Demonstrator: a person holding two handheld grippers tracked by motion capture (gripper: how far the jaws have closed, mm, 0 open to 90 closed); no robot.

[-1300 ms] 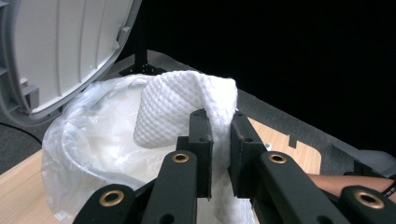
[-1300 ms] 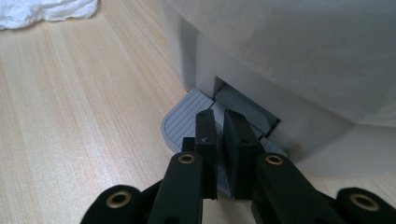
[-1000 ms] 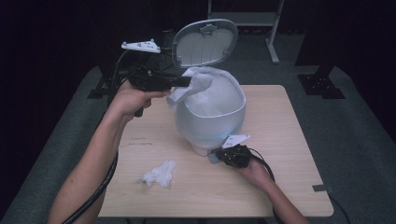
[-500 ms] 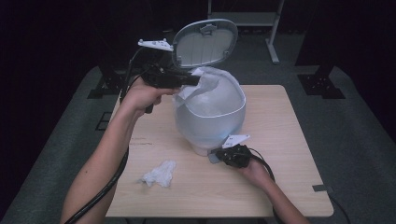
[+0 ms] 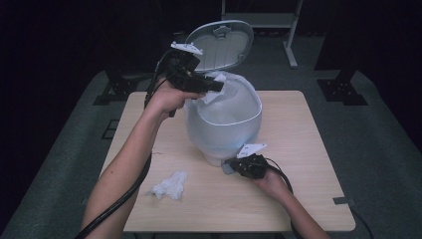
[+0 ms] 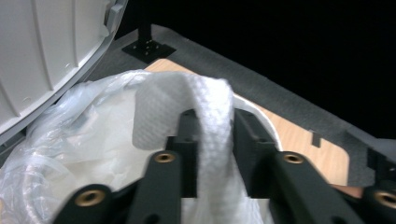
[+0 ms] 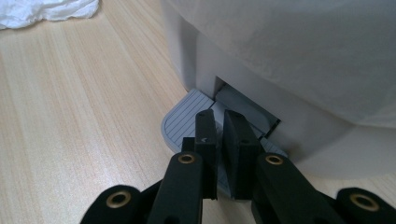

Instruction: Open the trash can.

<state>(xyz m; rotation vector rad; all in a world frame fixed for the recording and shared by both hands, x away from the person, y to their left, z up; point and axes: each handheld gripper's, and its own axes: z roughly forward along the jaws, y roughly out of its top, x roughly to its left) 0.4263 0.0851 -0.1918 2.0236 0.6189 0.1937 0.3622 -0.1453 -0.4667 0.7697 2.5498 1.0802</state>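
A white pedal bin (image 5: 224, 129) lined with a clear plastic bag (image 6: 79, 140) stands mid-table with its lid (image 5: 219, 45) raised. My left gripper (image 5: 215, 87) hovers over the bin's left rim. Its jaws have just been opening, and a white paper towel (image 6: 187, 93) lies loosely between them, draped over one jaw above the bag. My right gripper (image 7: 217, 121) is shut with nothing in it, and its tips rest on the bin's grey pedal (image 7: 182, 119) at the base. In the high view the right gripper (image 5: 235, 164) sits at the front of the bin.
A crumpled white tissue (image 5: 169, 185) lies on the wooden table (image 5: 308, 149) near the front left, and appears again in the right gripper view (image 7: 42, 9). Dark stands and a grey floor surround the table.
My left hand has carried the paper towel rightward and slightly down to above the bin's opening. The right gripper has stayed on the pedal and the lid has stayed up.
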